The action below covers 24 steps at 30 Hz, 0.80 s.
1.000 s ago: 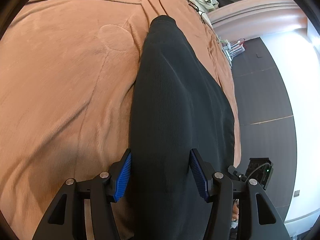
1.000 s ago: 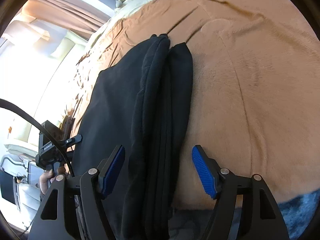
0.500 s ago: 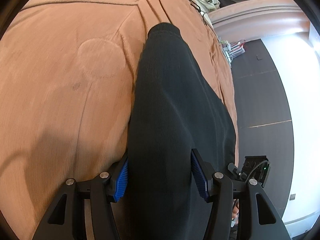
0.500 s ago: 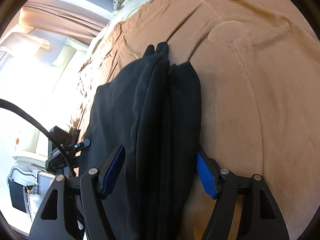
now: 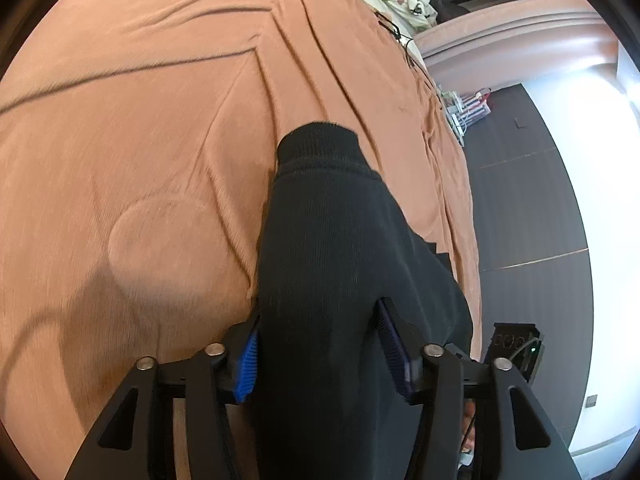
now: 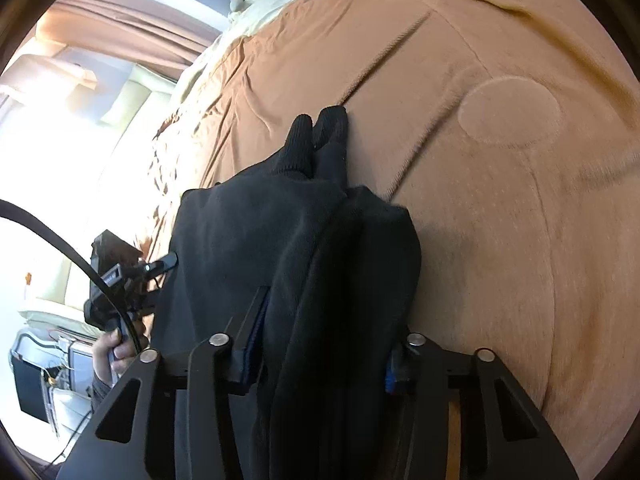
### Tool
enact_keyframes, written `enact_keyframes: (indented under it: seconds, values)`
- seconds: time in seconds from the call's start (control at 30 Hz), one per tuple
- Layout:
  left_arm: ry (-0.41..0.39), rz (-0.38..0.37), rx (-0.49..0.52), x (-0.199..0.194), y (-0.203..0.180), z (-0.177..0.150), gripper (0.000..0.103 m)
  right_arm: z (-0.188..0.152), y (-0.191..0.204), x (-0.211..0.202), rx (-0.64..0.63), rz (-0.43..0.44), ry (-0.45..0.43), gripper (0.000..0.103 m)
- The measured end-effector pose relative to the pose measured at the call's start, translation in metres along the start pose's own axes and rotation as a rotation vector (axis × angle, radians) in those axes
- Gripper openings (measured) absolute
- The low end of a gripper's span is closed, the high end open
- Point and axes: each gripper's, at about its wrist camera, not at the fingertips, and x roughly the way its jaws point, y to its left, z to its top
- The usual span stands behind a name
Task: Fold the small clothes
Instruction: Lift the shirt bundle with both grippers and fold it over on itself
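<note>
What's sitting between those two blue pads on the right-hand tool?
Bunched folds of the black garment fill the gap in the right gripper, whose jaws have just been closing on it; the right wrist view shows this.

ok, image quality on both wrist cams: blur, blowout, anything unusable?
Left wrist: brown blanket streaked with motion blur, black garment nearly textureless, white glare at the right edge. Right wrist: window side blown out, blanket slightly smeared, folds of the garment still readable. Both: strong fisheye curvature, dark vignette corners.
</note>
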Motion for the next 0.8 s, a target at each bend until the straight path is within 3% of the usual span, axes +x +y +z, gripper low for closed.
enact_keyframes:
  seconds: [0.13,0.23,0.5,0.8]
  values:
    - [0.007,0.025,0.029,-0.003,-0.005,-0.005,0.027,-0.001,0.015,-0.002,-0.045,-0.040,0.002,0.027]
    - [-0.010,0.013,0.055,-0.012,-0.013,-0.008,0.019,-0.002,0.029,-0.007,-0.078,-0.056,-0.010,0.020]
    - [-0.052,-0.014,0.134,-0.040,-0.060,-0.012,0.016,-0.015,0.074,-0.044,-0.188,-0.093,-0.076,0.017]
    - [-0.125,-0.062,0.208,-0.091,-0.104,-0.046,0.015,-0.057,0.113,-0.100,-0.261,-0.094,-0.177,0.016]
